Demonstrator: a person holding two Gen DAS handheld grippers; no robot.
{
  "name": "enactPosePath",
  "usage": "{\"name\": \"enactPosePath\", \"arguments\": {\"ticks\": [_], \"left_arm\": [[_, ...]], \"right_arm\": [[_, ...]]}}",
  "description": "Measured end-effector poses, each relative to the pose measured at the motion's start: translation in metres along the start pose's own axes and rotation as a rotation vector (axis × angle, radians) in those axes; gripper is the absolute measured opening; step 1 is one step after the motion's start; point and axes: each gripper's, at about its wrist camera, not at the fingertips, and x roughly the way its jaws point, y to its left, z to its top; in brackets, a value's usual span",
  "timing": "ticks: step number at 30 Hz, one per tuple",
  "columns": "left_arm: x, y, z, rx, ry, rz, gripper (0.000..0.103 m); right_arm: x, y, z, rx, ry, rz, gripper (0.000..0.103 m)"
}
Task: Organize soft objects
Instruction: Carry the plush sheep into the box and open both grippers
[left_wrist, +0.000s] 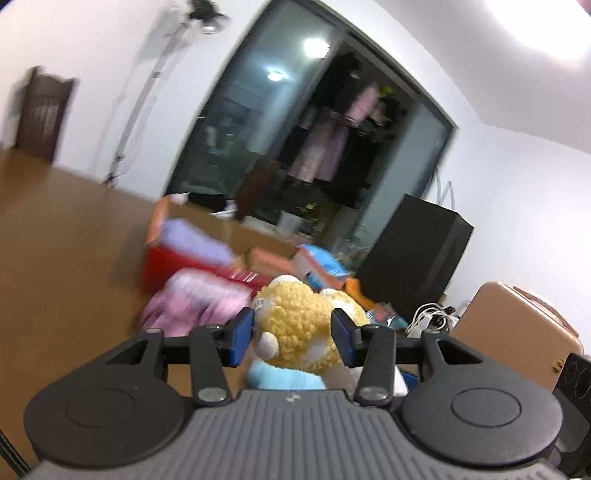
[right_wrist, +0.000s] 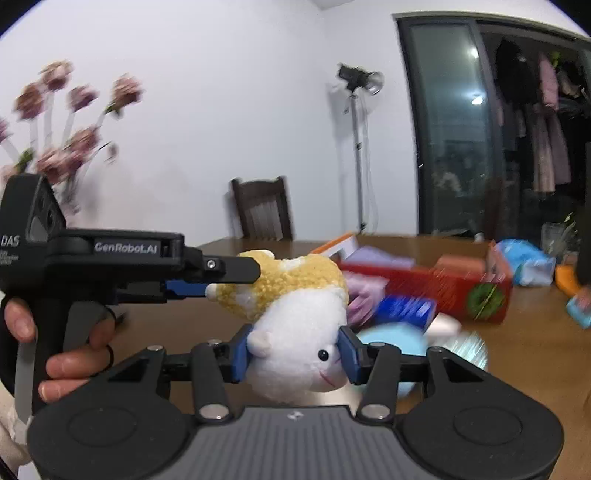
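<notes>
Both claws are gripping one plush toy (right_wrist: 295, 325) between them. Right gripper (right_wrist: 295, 356) is pinching the toy's white head, its blue pads pressing into the fur on either side of the face, so the toy is sitting directly between its fingers and bulging upward past them. Left gripper (left_wrist: 291, 334), seen from the side in the right view (right_wrist: 212, 282), is reaching in from that claw's left and clamping the yellow woolly back; in its own view the curly yellow body is filling the gap between its pads, though contact on the right-hand pad is looking slight.

Judging by how the fur is dimpling, the toy is light, squashy and unbreakable, so a firm pinch on the thick body or head is likely holding better than one on an ear or limb.

Just beyond the toy, a pink cloth (left_wrist: 199, 299) is lying on the wooden table (left_wrist: 62, 240). Farther off, a red box (right_wrist: 443, 291) is resting beside blue packets (right_wrist: 528, 262).
</notes>
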Motion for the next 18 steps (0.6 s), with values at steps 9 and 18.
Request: {"name": "enactPosePath", "arguments": {"ticks": [9,18], "left_arm": [[0.214,0.009,0.085,-0.019,0.250,-0.073,0.047],[0.344,0.028,0.070,0.001,0.442,0.014,0.060]], "right_arm": [[0.103,-0.138,0.073,0.160,0.079,-0.162,0.048],[0.206,-0.216,0.076,0.166,0.311,-0.268,0.048]]}}
